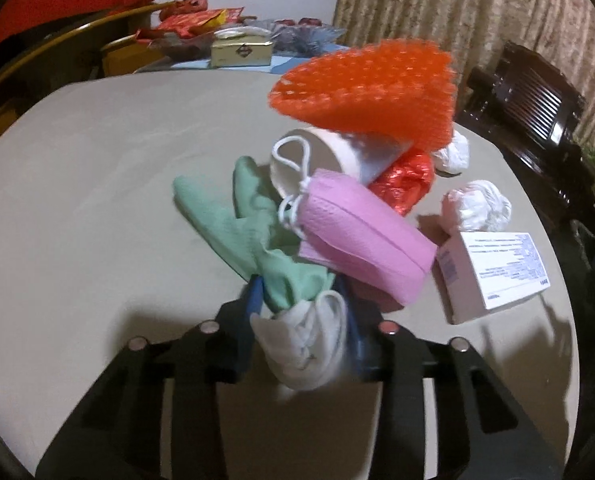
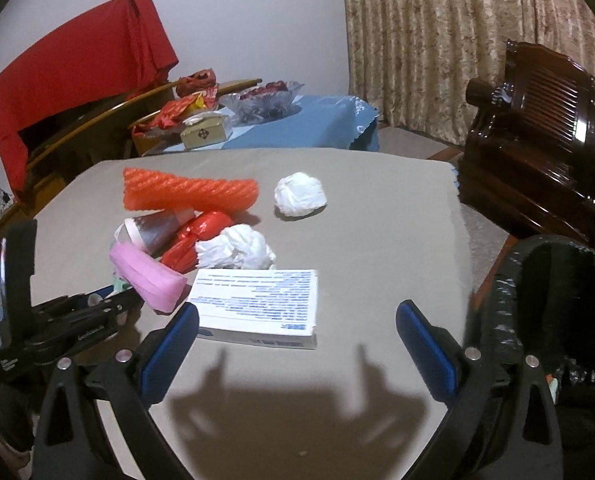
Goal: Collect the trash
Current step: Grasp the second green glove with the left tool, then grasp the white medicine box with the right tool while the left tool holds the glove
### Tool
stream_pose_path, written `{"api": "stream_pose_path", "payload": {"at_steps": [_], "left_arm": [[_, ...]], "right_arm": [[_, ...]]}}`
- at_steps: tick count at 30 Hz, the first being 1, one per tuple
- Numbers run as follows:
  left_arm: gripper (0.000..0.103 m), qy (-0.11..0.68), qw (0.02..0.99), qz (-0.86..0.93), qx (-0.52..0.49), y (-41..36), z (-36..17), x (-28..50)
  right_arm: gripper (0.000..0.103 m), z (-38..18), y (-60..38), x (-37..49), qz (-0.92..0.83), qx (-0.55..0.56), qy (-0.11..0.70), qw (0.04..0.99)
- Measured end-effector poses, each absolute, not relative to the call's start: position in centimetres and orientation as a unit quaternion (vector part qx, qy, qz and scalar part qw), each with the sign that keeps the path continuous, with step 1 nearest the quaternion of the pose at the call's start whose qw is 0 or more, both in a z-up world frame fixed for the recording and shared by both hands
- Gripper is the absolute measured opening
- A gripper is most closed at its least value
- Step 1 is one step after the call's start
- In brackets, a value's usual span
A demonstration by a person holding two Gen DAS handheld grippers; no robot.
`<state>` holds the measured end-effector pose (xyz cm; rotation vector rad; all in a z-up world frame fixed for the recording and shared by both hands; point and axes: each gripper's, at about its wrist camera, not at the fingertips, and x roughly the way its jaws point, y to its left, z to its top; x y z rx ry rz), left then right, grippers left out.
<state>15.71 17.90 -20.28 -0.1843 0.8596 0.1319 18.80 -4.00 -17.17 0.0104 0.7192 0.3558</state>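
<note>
On the left of the pile we see our left claw (image 1: 301,300) pinching a green and white glove (image 1: 257,232); its blue fingers (image 1: 253,296) press against the glove's white cuff, and the green part trails away across the grey tabletop (image 1: 97,160). In the right wrist view the same claw (image 2: 109,300) pokes in from the left edge, beside the pink mask.

Just right of the glove lies a pink face mask (image 1: 361,236), its white ear loops resting against the mouth of a white paper cup (image 1: 321,156) tipped on its side. An orange foam net (image 1: 369,92) lies over the cup. Behind the mask, a crumpled red wrapper (image 1: 405,184) touches the cup.

Further right are two white paper wads: one (image 1: 477,204) just behind a white box (image 1: 493,272) printed with blue text, the other (image 1: 453,152) farther back, apart from the rest. The box lies flat, near the mask.

Our right claw (image 2: 297,324) hangs over the near edge of the box with its blue fingers (image 2: 425,340) spread wide, one on each side and nothing between them but the box's near end; we see no contact.

At the far right, off the tabletop, stands a bin lined with a black bag (image 2: 545,300), below a dark wooden chair (image 2: 537,136).
</note>
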Motion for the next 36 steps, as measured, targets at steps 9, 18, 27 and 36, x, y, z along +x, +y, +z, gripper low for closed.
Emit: {"api": "stream_pose_path", "payload": {"at_steps": [9,18,27,36], "left_arm": [[0.027,0.394,0.912,0.064,-0.095,18.0,-18.7,13.7],[0.027,0.374,0.918,0.096,-0.089,19.7,-17.2,11.5],[0.027,0.374,0.919,0.087,-0.095,19.4,-16.8,11.6],[0.027,0.374,0.918,0.085,-0.098,19.4,-16.9,11.8]], "right_arm": [[0.097,-18.6,-1.9,19.8,0.179,0.005,0.373,0.910],[0.097,-19.5,0.0,20.1,0.179,-0.005,0.383,0.906],[0.097,-20.0,2.5,20.6,0.159,-0.049,0.381,0.910],[0.097,-20.0,3.1,20.5,0.165,-0.062,0.382,0.907]]}}
